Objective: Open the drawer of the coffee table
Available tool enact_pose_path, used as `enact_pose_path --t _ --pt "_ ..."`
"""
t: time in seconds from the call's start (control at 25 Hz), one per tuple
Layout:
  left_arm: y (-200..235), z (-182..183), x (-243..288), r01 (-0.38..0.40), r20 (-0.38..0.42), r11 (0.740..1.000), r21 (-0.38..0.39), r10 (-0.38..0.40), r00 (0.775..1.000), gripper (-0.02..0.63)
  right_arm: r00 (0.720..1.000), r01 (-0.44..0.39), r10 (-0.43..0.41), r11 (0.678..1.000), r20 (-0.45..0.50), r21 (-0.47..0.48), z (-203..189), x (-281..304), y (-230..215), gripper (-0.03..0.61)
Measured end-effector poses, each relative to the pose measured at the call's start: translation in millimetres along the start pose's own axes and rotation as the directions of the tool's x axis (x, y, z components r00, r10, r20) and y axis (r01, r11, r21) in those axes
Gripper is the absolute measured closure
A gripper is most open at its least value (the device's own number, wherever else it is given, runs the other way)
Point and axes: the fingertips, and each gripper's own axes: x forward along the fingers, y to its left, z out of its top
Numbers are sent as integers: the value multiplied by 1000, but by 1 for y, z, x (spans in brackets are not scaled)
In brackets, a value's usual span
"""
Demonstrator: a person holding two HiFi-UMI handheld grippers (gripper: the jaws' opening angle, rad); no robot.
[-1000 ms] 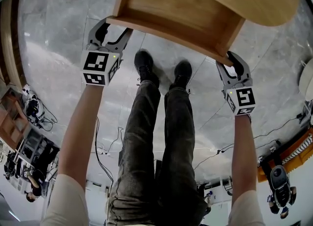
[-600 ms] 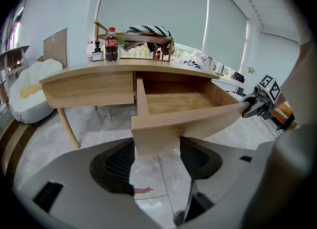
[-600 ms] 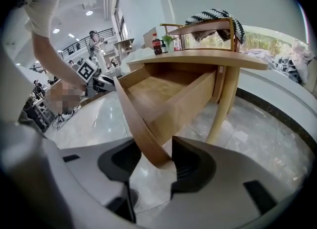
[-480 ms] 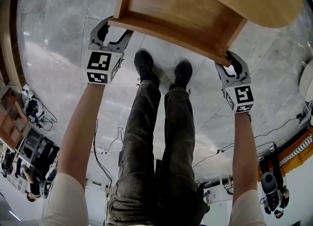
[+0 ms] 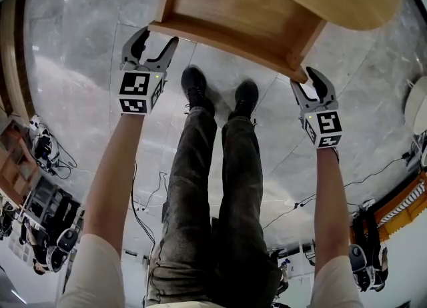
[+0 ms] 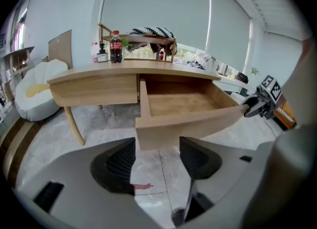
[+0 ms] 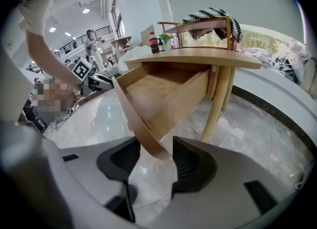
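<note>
At the front corners of the open drawer the left gripper gapes, the right gripper's jaws have just been opening round the edge: letting go, then likely backing away.

A large indoor hall used as a lab: marble floor, loose cables, a railed gallery overhead.

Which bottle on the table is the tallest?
The dark cola bottle with the red label; the pale bottle right beside it stands shorter.
</note>
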Motion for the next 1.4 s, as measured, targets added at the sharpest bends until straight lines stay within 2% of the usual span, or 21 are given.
enact_pose_path --t 0.24,0.36,0.56,0.72,1.24,1.4 --pt "-1 24 -41 -26 4 1000 11 25 1000 367 1000 -15 14 998 -9 -56 24 -50 1 390" --pt "-3 40 -69 -47 9 999 -23 47 999 398 1000 -1 2 999 6 -44 45 -77 4 411" --pt "-20 76 -119 -56 18 998 -35 56 998 428 999 14 -14 1000 44 -18 86 -121 18 438" --pt "-31 101 -159 -74 26 994 -82 76 997 463 997 17 -18 1000 76 15 115 -155 32 471" --pt "-76 240 -317 -69 136 995 -78 79 988 542 990 0 8 999 141 -52 229 -299 72 521" --pt "-80 278 -354 -84 189 988 -127 107 976 574 982 2 12 997 186 -75 266 -339 73 540"
